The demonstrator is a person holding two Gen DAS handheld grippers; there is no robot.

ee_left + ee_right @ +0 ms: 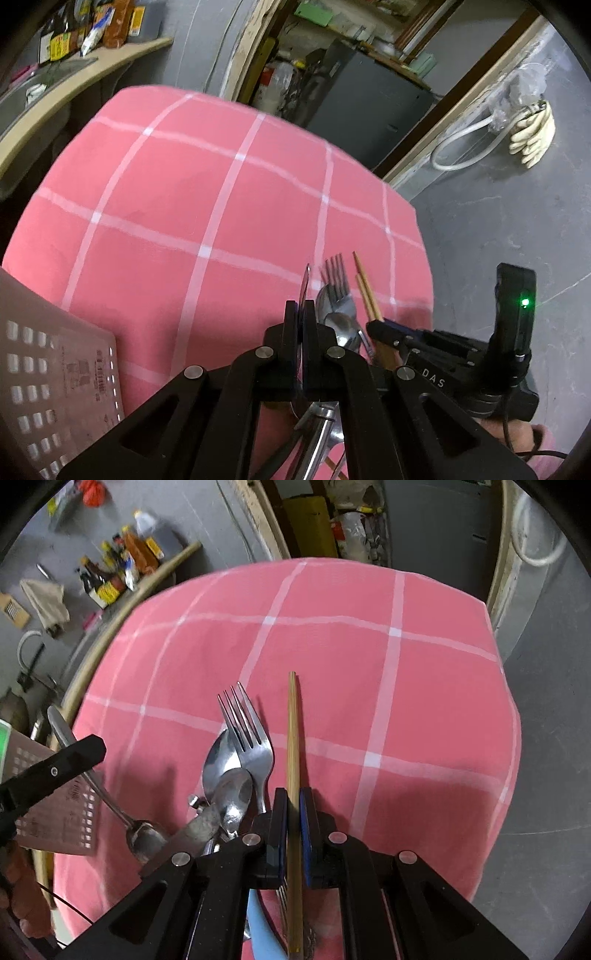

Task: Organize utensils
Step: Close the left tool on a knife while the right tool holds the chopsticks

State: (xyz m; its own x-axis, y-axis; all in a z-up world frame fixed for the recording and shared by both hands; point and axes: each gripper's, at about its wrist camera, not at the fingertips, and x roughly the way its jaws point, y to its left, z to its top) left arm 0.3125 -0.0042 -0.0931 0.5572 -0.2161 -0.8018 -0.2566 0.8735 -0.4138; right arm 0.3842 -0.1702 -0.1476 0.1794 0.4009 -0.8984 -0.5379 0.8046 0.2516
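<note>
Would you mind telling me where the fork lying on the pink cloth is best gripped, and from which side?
Probably the fork is best gripped at its narrow neck just below the tines, coming from above. Its head lies over the spoons, and the handle runs under the right gripper, so only that part is exposed.

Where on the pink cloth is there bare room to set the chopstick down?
Bare: the checked cloth beyond the fork tips, out to the far and right edges. Crowded: the near-left part, with the spoons and perforated basket.

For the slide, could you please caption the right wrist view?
Right gripper shut on a wooden chopstick above the pink checked tablecloth, beside a fork and spoons.
</note>
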